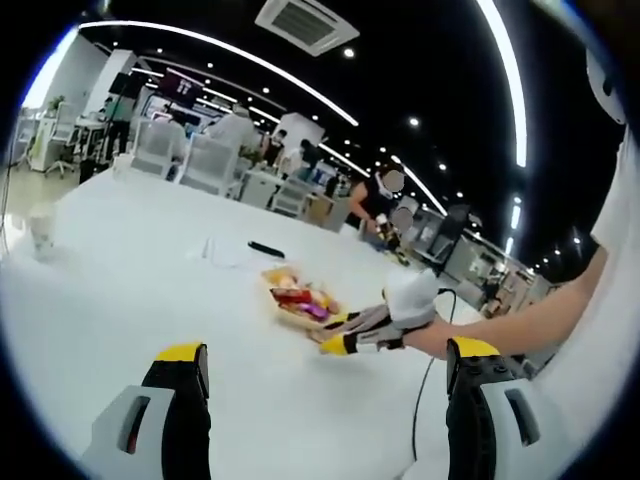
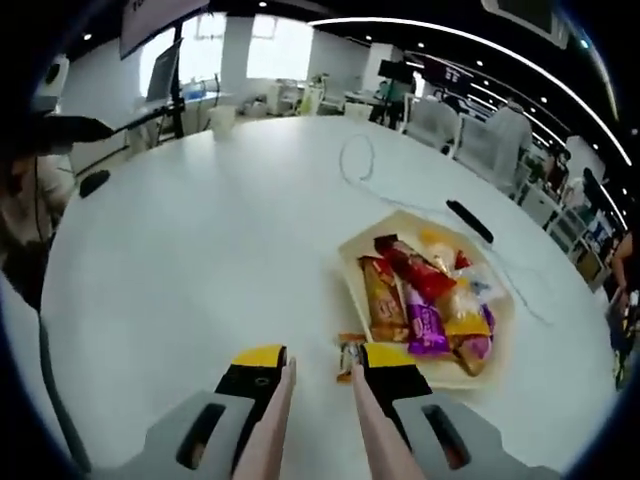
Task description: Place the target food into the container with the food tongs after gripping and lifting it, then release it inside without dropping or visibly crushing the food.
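Note:
A pale tray (image 2: 352,250) heaped with wrapped snacks (image 2: 420,290) lies on the white table. A small orange packet (image 2: 347,357) rests on the table at the tray's near edge. My right gripper (image 2: 325,362) is shut on a pair of tan food tongs (image 2: 272,430). The tong arms stand apart, and the right arm's tip is just beside the small packet. In the left gripper view the right gripper (image 1: 340,333), held by a person's arm, reaches the same tray (image 1: 283,312). My left gripper (image 1: 327,365) hangs open over bare table with nothing between its jaws.
A black bar-shaped object (image 2: 468,220) and a looped white cable (image 2: 358,160) lie beyond the tray. A cup (image 2: 222,120) stands far off. White paper (image 1: 225,250) lies near the black object (image 1: 265,248). People and chairs (image 1: 210,160) sit past the table's far edge.

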The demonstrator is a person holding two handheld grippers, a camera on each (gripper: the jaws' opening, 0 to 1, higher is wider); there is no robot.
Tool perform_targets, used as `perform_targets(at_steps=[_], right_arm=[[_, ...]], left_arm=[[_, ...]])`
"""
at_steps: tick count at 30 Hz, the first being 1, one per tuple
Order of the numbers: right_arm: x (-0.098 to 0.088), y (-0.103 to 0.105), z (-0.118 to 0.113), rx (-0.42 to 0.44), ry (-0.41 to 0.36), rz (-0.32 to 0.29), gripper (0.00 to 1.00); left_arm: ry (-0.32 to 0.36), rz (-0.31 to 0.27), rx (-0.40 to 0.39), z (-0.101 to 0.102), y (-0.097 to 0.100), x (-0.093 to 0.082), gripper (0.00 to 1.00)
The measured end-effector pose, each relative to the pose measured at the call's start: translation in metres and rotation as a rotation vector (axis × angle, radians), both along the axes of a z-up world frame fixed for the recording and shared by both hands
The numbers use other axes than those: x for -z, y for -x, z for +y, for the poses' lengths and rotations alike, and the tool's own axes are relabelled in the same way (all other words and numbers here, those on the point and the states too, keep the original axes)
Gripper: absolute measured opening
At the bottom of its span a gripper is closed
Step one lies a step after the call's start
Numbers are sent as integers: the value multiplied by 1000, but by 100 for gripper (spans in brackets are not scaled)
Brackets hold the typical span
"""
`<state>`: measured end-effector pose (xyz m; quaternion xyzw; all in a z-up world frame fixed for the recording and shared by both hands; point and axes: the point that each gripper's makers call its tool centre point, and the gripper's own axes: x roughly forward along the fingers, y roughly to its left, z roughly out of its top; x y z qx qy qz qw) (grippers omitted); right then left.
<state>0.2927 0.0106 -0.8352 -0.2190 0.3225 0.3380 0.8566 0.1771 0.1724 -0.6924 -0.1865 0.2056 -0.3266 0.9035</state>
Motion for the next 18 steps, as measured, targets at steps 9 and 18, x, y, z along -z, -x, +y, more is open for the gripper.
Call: perform_targets(at_steps=[9,18], right_arm=[[-6,-5,3,-21,-10,-37,29],[3,-5,15,-96,14,-26,29]], left_arm=[[-5,15,26,-5,-2,2,99],[2,14,26,-8,-8,3,99]])
